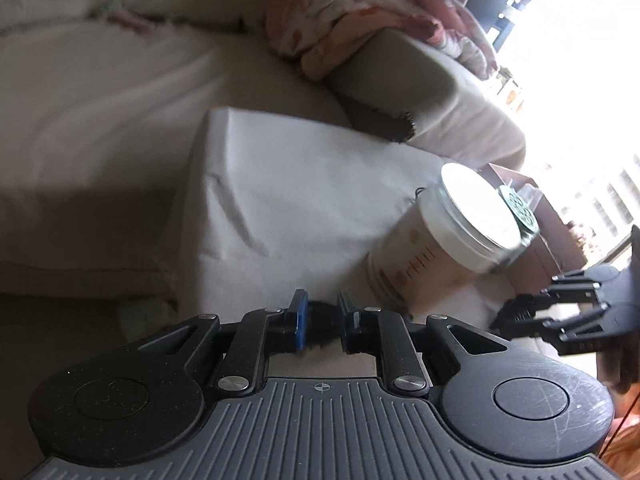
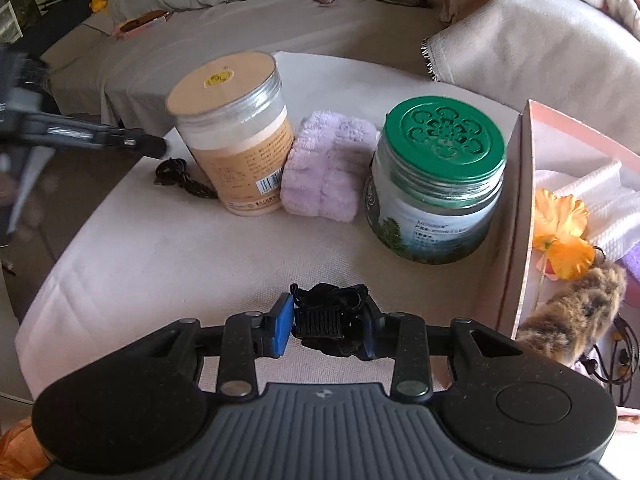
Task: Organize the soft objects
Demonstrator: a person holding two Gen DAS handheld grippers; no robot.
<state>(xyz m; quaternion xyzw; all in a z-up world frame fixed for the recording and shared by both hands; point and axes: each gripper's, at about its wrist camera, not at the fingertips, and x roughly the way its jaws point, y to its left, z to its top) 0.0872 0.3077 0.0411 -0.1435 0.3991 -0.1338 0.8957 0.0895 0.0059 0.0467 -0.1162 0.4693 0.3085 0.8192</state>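
Black hair clip (image 2: 326, 314) | clamped between right hand-held gripper (image 2: 326, 326) pads

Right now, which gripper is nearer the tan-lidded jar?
Left. The left gripper is right beside the tan-lidded jar, by the black cord. The right gripper sits back near the table's front edge, holding a black hair clip.

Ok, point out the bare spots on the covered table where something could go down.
The cloth-covered table is bare across the near strip, between the right gripper and the row of tan-lidded jar, lilac fluffy cloth and green-lidded jar. That row is crowded; the pink box blocks the right edge.
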